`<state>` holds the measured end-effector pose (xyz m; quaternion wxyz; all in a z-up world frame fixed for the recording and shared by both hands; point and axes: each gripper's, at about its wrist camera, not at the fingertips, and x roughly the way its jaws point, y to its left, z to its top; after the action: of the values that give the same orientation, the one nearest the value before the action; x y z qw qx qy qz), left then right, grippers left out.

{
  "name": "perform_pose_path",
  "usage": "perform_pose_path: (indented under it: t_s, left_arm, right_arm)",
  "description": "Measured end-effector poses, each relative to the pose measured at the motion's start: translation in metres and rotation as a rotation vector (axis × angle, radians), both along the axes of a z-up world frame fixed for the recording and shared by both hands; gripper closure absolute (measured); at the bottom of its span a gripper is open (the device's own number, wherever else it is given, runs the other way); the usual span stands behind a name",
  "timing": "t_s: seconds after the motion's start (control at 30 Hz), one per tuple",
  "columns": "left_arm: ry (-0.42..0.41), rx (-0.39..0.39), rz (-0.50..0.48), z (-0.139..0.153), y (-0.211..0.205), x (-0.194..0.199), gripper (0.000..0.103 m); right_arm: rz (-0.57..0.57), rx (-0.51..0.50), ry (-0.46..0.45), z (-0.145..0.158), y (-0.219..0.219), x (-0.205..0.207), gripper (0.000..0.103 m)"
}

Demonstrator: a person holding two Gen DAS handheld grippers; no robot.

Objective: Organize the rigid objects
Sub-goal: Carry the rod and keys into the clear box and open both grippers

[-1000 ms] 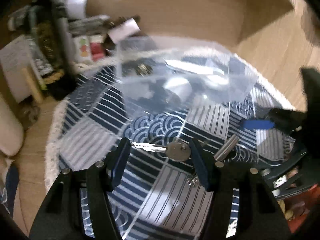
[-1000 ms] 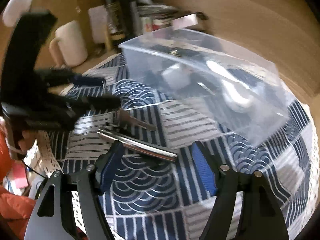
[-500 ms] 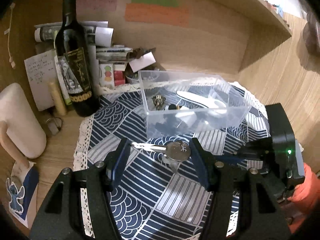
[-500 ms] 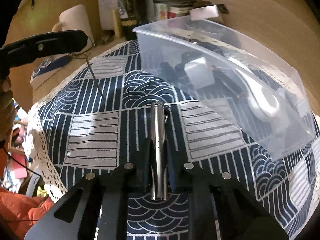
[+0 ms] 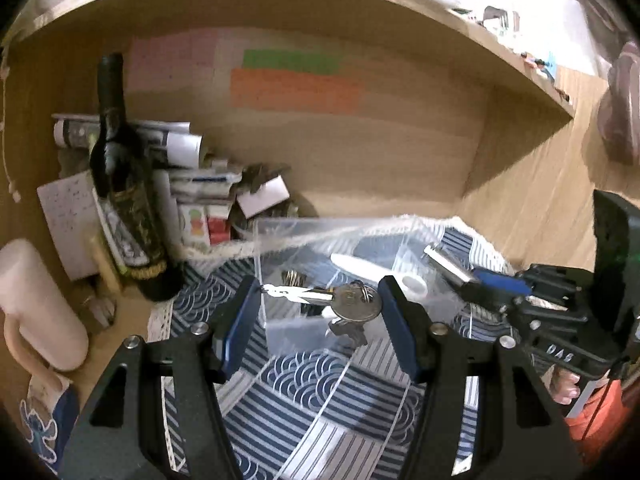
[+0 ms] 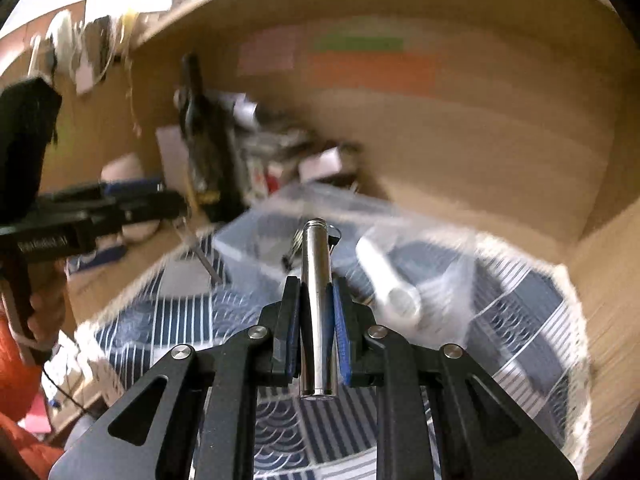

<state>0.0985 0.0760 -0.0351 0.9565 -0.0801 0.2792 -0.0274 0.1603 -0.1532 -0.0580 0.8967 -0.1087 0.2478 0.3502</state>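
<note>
Left hand-held gripper [image 5: 316, 312]: fingers spread wide, yet key [image 5: 352, 305] spans gap, tip at left pad, bow near right pad; firmness of grip unclear. Carried in air just short of bin [image 5: 340, 248]. Right hand-held gripper [image 6: 316, 304]: pressed onto steel tube [image 6: 317, 280], aimed at bin. Step: carrying both to bin. Next: clear near rim, lower inside, release; key may slip early.

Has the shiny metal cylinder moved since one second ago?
Yes. The shiny metal cylinder lay on the blue patterned cloth in front of the clear plastic box; now the right gripper holds it lifted, pointing over the box.
</note>
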Motion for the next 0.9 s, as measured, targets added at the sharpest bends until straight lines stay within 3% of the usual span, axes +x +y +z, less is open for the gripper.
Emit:
perform_pose_path:
  t_s: [0.17, 0.33, 0.9]
  left_arm:
    - [-0.019, -0.008, 0.014, 0.011, -0.001, 0.019, 0.043]
    - [-0.002, -0.001, 0.03, 0.004, 0.0, 0.041, 0.043]
    - [0.184, 0.025, 0.012, -0.069, -0.009, 0.106, 0.043]
  right_arm:
    - [-0.028, 0.041, -0.031, 0.022, -0.007, 0.018, 0.088]
    - [-0.045, 0.037, -0.02, 0.019, 0.0, 0.043, 0.088]
    - [-0.003, -0.148, 0.177, -0.064, 0.049, 0.105, 0.088]
